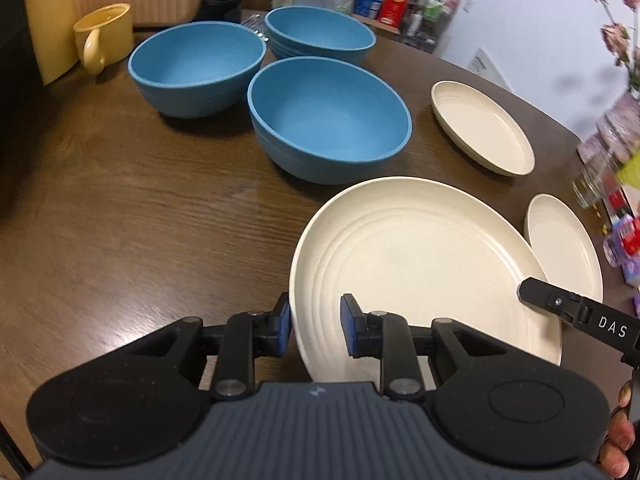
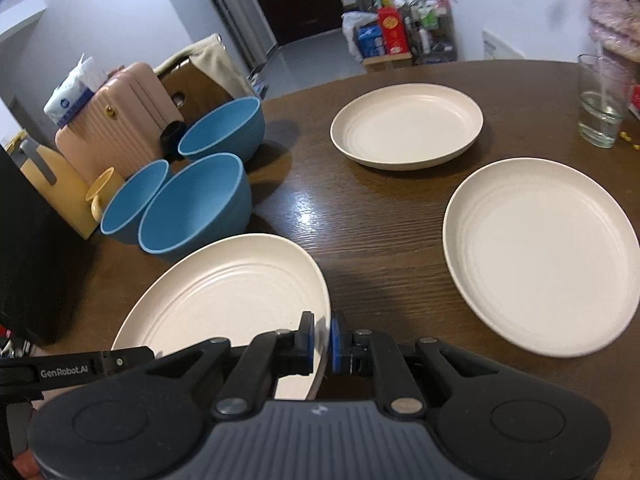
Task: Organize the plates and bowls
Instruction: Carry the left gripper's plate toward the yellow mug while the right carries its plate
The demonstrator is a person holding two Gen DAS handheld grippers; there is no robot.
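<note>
cream plate held by its rim, both sides

cream plate [image 2: 224,292] sits between my two grippers, lifted over the wooden table [image 1: 120,220]. my right gripper [image 2: 320,344] is pinched nearly closed on the right edge; my left gripper [image 1: 316,326] straddles the left rim, its pads a little apart, so i cannot tell if they press. it looks light, stiff and smooth, likely slippery, so the raised rim is the place to grip. two more plates [image 2: 540,256] and three blue bowls [image 1: 328,120] wait on the table.

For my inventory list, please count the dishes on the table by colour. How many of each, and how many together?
Blue bowls: 3
Cream plates: 3
Yellow mug: 1
Clear glass: 1
Total: 8
</note>
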